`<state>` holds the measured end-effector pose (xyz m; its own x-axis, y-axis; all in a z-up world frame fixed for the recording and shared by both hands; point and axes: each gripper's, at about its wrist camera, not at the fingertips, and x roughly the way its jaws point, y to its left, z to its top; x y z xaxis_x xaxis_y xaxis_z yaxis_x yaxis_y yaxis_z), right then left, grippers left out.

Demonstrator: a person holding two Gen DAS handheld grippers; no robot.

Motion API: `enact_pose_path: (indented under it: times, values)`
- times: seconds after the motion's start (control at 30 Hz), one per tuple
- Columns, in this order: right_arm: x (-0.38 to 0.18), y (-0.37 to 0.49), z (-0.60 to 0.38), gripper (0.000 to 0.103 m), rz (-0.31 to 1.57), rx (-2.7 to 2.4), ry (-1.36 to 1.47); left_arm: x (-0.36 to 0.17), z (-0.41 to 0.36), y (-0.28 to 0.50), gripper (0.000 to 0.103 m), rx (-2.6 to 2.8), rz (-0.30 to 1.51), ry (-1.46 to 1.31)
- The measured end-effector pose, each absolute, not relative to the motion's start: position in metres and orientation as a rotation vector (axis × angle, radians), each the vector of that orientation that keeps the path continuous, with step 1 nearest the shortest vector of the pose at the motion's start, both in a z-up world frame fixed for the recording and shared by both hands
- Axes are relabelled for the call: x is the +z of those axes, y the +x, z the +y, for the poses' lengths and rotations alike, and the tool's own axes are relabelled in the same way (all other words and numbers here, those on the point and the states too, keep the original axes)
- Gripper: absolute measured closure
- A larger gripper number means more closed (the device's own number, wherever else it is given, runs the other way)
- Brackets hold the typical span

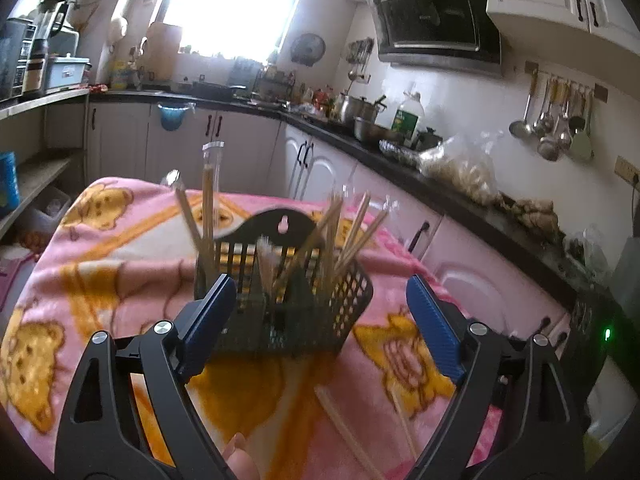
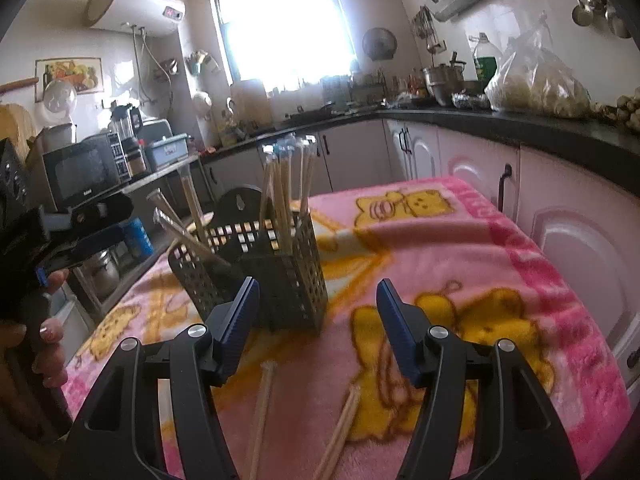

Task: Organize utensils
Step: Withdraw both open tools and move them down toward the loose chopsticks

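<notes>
We saw the black utensil basket (image 1: pixel 280 300) of chopsticks (image 2: pixel 280 200) standing on the pink-blanketed surface (image 2: pixel 460 240), loose chopsticks (image 2: pixel 260 412) lying at its 6 o'clock, with both our left gripper (image 1: pixel 320 328) and right gripper (image 2: pixel 316 328) fingers spread, holding nothing.

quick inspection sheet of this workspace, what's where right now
surface: table under a pink bear-print blanket
job's things: black perforated utensil basket standing upright with chopsticks in it; loose chopsticks lying on the blanket in front of it
clutter: nothing seen on the blanket
grippers: left tongs open, empty, facing the basket; right tongs open, empty, above the loose chopsticks
cables: nothing seen
surroundings: kitchen counter with a bagged food, pots, microwave, hanging ladles
</notes>
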<state>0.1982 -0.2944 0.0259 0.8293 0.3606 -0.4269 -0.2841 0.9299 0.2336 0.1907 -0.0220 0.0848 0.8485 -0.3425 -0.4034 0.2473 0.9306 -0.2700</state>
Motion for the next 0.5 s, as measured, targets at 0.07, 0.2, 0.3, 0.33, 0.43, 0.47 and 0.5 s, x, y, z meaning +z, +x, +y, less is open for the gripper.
enact_pose_path:
  times: [0.07, 0.2, 0.3, 0.33, 0.43, 0.47, 0.5]
  values:
    - [0.022, 0.198, -0.296, 0.044, 0.503, 0.338, 0.159, 0.078, -0.023, 0.187, 0.025, -0.313, 0.482, -0.21]
    - [0.015, 0.193, -0.298, 0.044, 0.535, 0.33, 0.153, 0.062, -0.026, 0.184, 0.025, -0.303, 0.53, -0.194]
    - [0.01, 0.19, -0.3, 0.044, 0.556, 0.328, 0.15, 0.051, -0.026, 0.182, 0.025, -0.299, 0.559, -0.202]
    - [0.008, 0.188, -0.301, 0.044, 0.562, 0.325, 0.146, 0.047, -0.026, 0.182, 0.025, -0.297, 0.569, -0.2]
    - [0.004, 0.184, -0.303, 0.044, 0.581, 0.321, 0.141, 0.039, -0.028, 0.181, 0.025, -0.298, 0.596, -0.198]
    - [0.003, 0.183, -0.304, 0.044, 0.588, 0.321, 0.142, 0.037, -0.029, 0.181, 0.025, -0.297, 0.603, -0.197]
    - [0.001, 0.182, -0.305, 0.044, 0.593, 0.32, 0.142, 0.035, -0.03, 0.181, 0.025, -0.299, 0.613, -0.195]
